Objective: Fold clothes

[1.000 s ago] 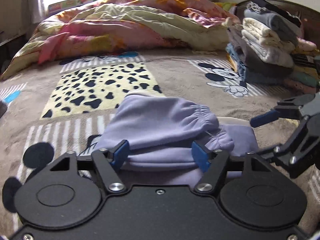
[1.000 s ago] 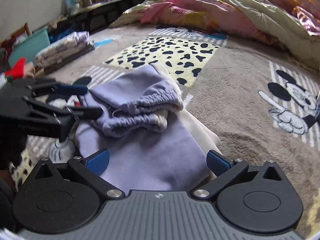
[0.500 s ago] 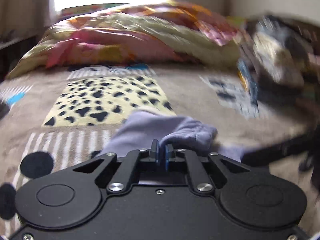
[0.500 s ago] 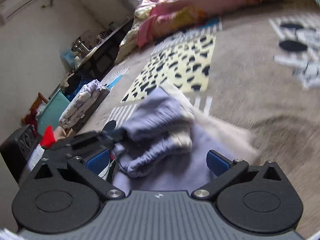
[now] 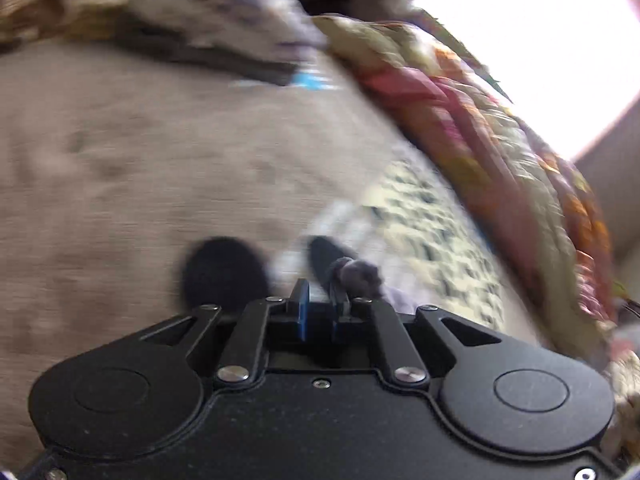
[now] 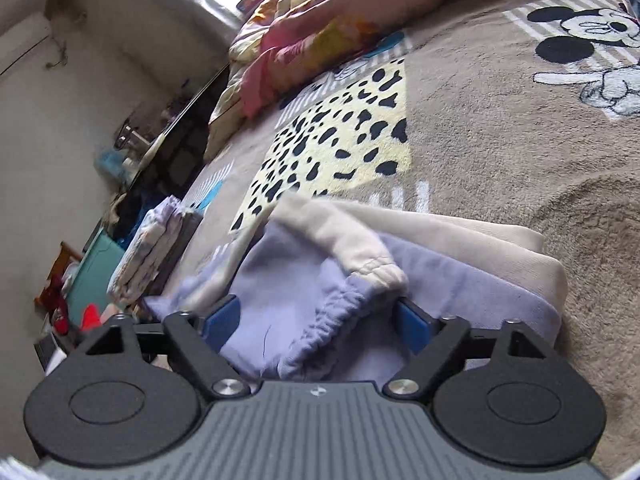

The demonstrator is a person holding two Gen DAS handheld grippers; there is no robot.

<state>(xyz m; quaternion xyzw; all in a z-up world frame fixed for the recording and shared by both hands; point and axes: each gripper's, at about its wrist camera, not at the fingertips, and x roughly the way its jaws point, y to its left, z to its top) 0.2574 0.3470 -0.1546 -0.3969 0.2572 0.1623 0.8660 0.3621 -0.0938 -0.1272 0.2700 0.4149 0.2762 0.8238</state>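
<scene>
Daylight floods from a blown-out window (image 5: 532, 40) at two o'clock in the left wrist view, which is heavily motion-smeared. The right wrist view is sharp and evenly lit, its blanket (image 6: 500, 128) bowed by fisheye distortion towards the edges.

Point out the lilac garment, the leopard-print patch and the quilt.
lilac garment (image 6: 304, 292), right wrist view, gathered waistband area.
leopard-print patch (image 6: 340, 140), right wrist view, its middle.
quilt (image 6: 320, 28), right wrist view, pink fold.

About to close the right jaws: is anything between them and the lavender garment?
Nothing visible. The right gripper already straddles the lavender garment; its gathered cuff lies directly between the jaws, which have just been closing. Only the garment's cream lining lies folded over it.
</scene>
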